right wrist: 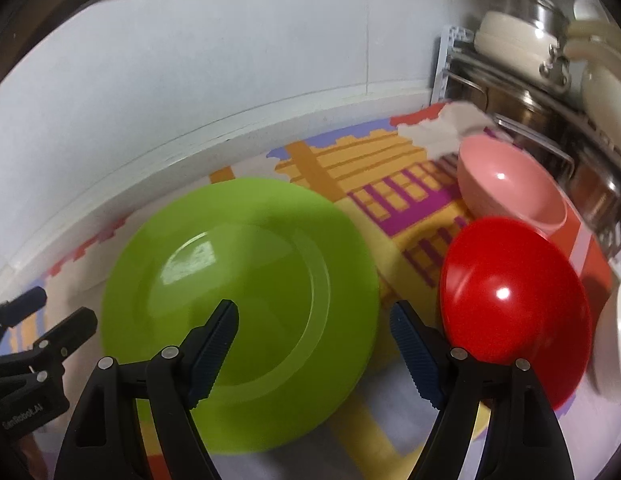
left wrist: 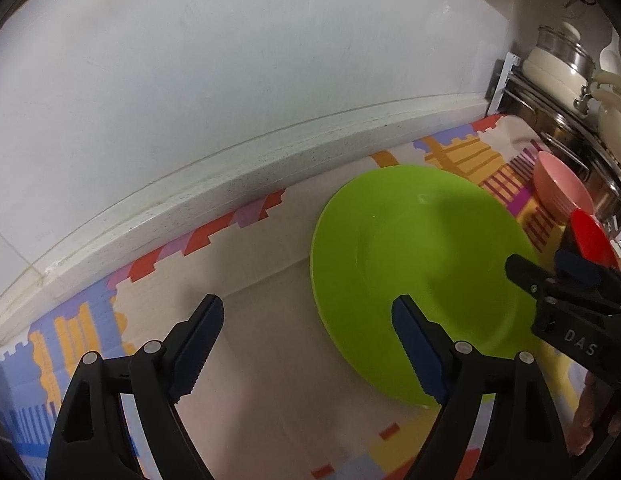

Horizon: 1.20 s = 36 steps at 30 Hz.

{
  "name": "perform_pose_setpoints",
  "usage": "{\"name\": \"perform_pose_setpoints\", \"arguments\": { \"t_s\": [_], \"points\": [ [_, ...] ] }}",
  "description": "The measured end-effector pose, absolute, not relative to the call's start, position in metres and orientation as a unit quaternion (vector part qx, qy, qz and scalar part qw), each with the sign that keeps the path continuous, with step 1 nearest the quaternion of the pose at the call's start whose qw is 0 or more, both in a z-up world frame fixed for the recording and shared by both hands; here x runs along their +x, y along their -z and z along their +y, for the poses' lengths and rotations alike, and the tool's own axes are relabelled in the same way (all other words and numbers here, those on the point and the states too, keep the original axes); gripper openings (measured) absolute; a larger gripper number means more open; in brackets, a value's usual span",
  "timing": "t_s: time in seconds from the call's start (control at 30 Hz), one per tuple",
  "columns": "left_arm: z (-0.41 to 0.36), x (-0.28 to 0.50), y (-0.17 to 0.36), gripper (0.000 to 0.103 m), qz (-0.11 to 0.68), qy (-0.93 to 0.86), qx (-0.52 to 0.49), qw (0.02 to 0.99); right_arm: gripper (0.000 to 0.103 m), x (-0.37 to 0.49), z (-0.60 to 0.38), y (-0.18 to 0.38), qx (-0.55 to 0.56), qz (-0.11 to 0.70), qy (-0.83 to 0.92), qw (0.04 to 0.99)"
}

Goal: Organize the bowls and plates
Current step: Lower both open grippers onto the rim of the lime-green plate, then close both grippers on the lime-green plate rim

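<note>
Both wrist views look down and forward, close over the green plate [left wrist: 422, 280], toward the wall. The left view sits left of the plate, the right view nearer the red bowl [right wrist: 514, 300]; both share plate and pink bowl [right wrist: 510, 184].

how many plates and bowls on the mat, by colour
green plate: 1
red bowl: 1
pink bowl: 1
total: 3, all on the patterned mat
</note>
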State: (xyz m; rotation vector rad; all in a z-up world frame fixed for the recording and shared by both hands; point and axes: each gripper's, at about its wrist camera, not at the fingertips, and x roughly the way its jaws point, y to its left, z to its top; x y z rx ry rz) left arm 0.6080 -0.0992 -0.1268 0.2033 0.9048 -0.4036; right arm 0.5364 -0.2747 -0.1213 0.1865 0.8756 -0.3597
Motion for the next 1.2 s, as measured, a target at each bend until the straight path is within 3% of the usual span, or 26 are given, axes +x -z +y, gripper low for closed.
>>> {"name": "perform_pose_setpoints", "arguments": {
  "t_s": [0.47,0.67,0.87,1.13,1.2],
  "points": [
    [-0.11,0.629,0.14,0.083,0.448,0.195,0.101,0.866,0.079,0.568,-0.284,0.127,0.056,0.443,0.197,0.873],
    [-0.12,0.634,0.143,0.077,0.452,0.2,0.109,0.862,0.079,0.581,-0.289,0.13,0.046,0.456,0.196,0.867],
    [-0.126,0.64,0.151,0.062,0.471,0.201,0.106,0.852,0.079,0.592,-0.29,0.134,0.029,0.471,0.189,0.861],
    [-0.133,0.64,0.157,0.04,0.485,0.217,0.1,0.841,0.061,0.6,-0.286,0.142,0.008,0.493,0.177,0.852],
    [-0.135,0.64,0.157,0.039,0.484,0.215,0.102,0.842,0.055,0.6,-0.287,0.141,0.009,0.493,0.181,0.851]
  ]
}}
